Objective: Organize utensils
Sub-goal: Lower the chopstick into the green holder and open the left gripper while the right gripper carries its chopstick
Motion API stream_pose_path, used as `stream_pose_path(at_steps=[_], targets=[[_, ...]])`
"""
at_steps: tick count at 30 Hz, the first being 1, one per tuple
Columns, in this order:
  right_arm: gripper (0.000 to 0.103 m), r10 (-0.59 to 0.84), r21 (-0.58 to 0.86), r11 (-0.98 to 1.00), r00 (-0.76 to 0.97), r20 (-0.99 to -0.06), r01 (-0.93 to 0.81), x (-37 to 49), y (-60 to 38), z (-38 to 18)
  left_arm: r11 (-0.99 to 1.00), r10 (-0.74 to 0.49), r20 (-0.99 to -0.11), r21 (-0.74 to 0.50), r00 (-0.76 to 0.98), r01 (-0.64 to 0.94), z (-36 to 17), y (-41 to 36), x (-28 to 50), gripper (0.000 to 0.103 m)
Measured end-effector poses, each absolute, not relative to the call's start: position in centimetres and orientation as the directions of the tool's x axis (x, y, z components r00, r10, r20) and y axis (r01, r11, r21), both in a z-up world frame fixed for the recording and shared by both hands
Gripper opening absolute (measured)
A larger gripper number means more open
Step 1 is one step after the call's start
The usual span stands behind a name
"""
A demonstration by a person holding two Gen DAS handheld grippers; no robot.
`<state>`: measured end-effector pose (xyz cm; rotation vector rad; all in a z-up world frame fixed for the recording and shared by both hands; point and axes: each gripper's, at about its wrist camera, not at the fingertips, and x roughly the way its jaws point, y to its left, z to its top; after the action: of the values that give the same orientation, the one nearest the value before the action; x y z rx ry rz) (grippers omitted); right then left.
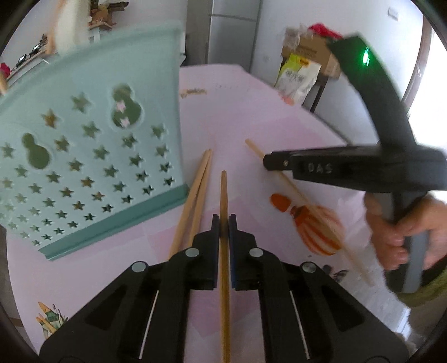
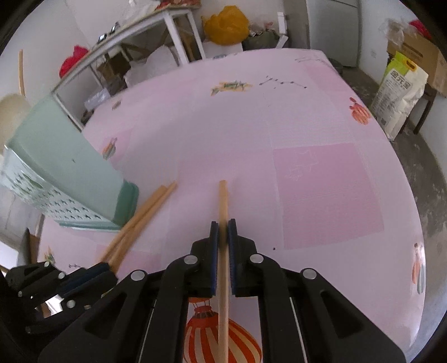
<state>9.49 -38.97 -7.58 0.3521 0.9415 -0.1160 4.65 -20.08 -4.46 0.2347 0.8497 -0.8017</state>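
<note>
My left gripper (image 1: 223, 223) is shut on a wooden chopstick (image 1: 223, 195) that points forward above the pink table. Two more chopsticks (image 1: 195, 192) lie side by side on the cloth just left of it, beside the base of a mint-green utensil holder (image 1: 92, 145) with star cut-outs. My right gripper (image 2: 223, 227) is shut on a paler chopstick (image 2: 223, 201); in the left wrist view it (image 1: 269, 162) holds that chopstick (image 1: 254, 146) to the right. The right wrist view shows the holder (image 2: 64, 164), the two chopsticks (image 2: 145, 212) and the left gripper (image 2: 83, 276) at lower left.
The pink tablecloth (image 2: 307, 134) has printed balloons (image 1: 321, 231). Off the table stand a white shelf (image 2: 125, 42), a yellow bag (image 2: 226, 25), a sack (image 2: 399, 95) and a cardboard box (image 2: 421, 53). The table's edge curves along the right.
</note>
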Motion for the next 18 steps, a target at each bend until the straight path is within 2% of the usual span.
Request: stream_pose_path(at_steps=[5,10,14,18], targets=[[0.007,0.081,0.319,0.915,0.665,-0.743,0.246,7.8,-39.7,-5.2,0.674,-0.636,-0.663,-0.226,0.396,0.704,-1.2,-17.0,3.7,0.005],[0.007,0.08,0.356,0.908,0.744,-0.664,0.221,5.7,-40.0,-2.0,0.671,-0.715,-0.517,-0.317,0.471,0.67,3.6,-11.0,2.7,0.005],[0.007,0.073,0.36,0.91,0.778,-0.624,0.204,4.6,-39.6,0.0,0.678,-0.733,-0.407,-0.38,0.545,0.629,7.1,-5.7,2.9,0.005],[0.007,0.076,0.361,0.914,0.793,-0.604,0.187,4.1,-39.2,1.1,0.693,-0.719,-0.301,-0.386,0.627,0.609,10.2,-2.3,3.1,0.005]])
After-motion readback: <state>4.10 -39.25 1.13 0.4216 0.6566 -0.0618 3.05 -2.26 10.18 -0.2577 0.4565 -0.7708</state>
